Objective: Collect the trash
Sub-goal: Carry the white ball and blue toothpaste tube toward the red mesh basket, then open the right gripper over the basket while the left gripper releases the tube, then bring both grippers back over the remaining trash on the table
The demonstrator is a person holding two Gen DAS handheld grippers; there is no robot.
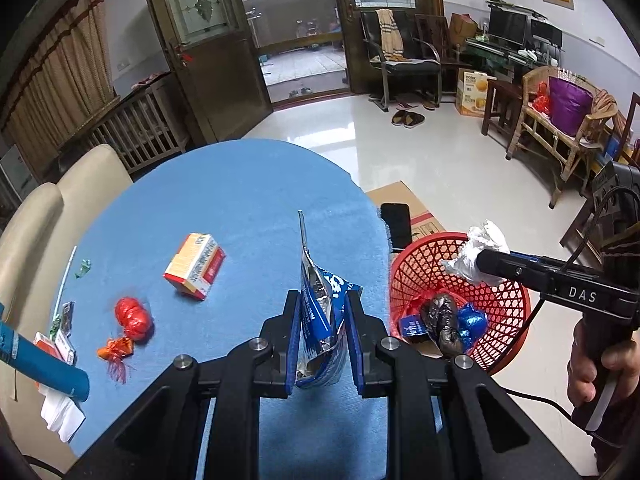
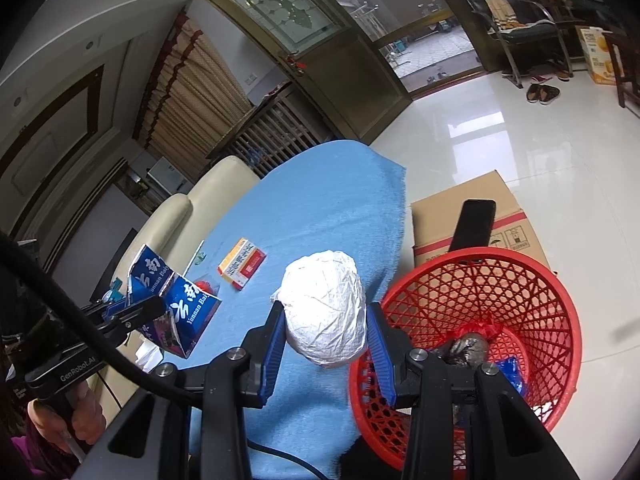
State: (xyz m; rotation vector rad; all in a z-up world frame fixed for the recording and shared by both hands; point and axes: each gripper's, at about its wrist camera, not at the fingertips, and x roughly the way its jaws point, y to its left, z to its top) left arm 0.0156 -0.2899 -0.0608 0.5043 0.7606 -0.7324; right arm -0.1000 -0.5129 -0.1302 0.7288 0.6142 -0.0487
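We carry the white paper ball (image 2: pixel 325 307), pinched in the right claw (image 2: pixel 326 330), fully over the red basket (image 2: pixel 520 276) at lower right before letting go, while the left claw (image 1: pixel 323 334) grips the blue packet (image 1: pixel 320 320) at frame centre.

Table covered with blue cloth (image 1: pixel 240 208), rounded far edge. On cloth: orange-white box (image 1: pixel 195 266) mid-left, lying flat; red crumpled ball (image 1: pixel 133 318) nearer left, touching orange foil wrapper (image 1: pixel 115 350); small green scrap (image 1: pixel 83 269) and thin white stick (image 1: pixel 66 276) by left edge; teal tube (image 1: pixel 44 368) over white tissue (image 1: pixel 60 412) and small packets (image 1: pixel 64 332) at near-left. Glossy white floor (image 1: pixel 420 152) right of table, carrying cardboard box (image 2: pixel 472 208) and red mesh basket (image 2: pixel 560 320) just beside cloth edge.
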